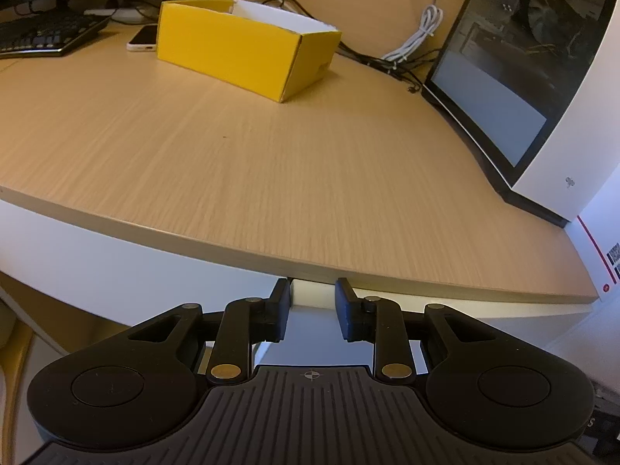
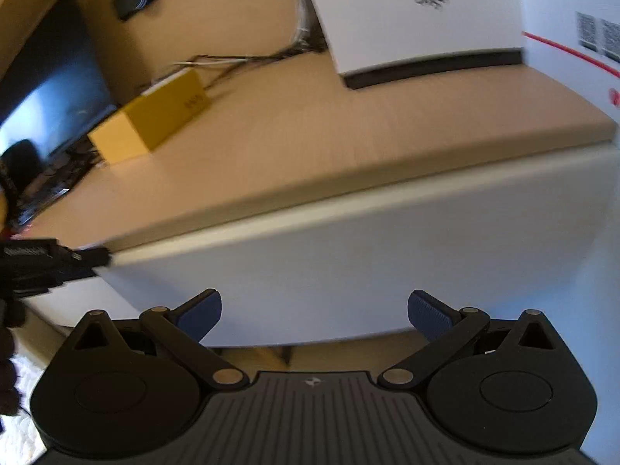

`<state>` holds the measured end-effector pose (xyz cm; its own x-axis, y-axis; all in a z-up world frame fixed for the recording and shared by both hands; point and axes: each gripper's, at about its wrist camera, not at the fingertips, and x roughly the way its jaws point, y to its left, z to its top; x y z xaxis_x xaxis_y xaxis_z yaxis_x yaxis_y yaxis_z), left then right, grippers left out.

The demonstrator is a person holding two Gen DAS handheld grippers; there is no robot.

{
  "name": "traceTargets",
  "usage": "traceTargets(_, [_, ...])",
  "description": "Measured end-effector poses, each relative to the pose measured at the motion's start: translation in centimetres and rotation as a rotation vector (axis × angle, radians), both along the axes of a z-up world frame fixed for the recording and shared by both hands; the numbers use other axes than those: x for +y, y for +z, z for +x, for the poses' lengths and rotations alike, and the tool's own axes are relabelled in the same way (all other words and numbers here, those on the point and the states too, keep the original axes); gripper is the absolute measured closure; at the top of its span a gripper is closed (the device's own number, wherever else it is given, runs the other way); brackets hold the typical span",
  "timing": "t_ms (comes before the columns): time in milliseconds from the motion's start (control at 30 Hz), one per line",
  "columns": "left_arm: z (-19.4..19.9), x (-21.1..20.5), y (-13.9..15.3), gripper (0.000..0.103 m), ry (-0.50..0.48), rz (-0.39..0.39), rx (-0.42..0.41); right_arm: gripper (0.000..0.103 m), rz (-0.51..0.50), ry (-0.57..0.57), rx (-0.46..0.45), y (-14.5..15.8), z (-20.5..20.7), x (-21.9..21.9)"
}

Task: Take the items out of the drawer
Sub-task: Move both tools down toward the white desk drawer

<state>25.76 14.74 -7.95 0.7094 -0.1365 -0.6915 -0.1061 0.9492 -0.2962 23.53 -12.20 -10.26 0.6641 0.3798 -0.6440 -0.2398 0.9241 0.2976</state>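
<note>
Wooden desk, its white drawer front just under the near edge. Yellow box toward the far edge. Left gripper at the drawer's top lip, jaws part-open, nothing visibly clamped. Right gripper before the drawer front, wide open, empty.

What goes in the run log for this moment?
left claw: open at drawer front | right claw: open, empty | yellow box: on desk
</note>
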Motion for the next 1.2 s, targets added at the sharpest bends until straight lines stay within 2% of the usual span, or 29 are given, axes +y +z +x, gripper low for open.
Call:
traceTargets(100, [-0.1,0.0,0.0,0.074,-0.006,0.002,-0.001,0.000,-0.086,0.097,-0.159,1.9,-0.6,2.0])
traceTargets(167, [0.0,0.1,0.0,0.074,-0.008,-0.004,0.002,0.000,-0.100,0.174,-0.221,3.1,0.0,3.5])
traceTargets(500, [0.1,0.1,0.1,0.073,-0.036,0.004,0.016,0.000,-0.156,0.173,-0.175,2.4,2.2,6.4])
traceTargets(800, [0.1,0.2,0.3,0.073,-0.033,0.000,0.034,0.000,-0.225,0.219,-0.146,2.5,1.5,6.2])
traceTargets(1100, [0.2,0.1,0.6,0.073,-0.033,0.005,0.057,0.001,-0.153,0.214,-0.079,3.5,2.1,5.0])
traceTargets(1200, [0.1,-0.3,0.8,0.081,-0.006,0.029,0.055,0.001,-0.184,0.150,-0.089,3.4,2.6,4.6])
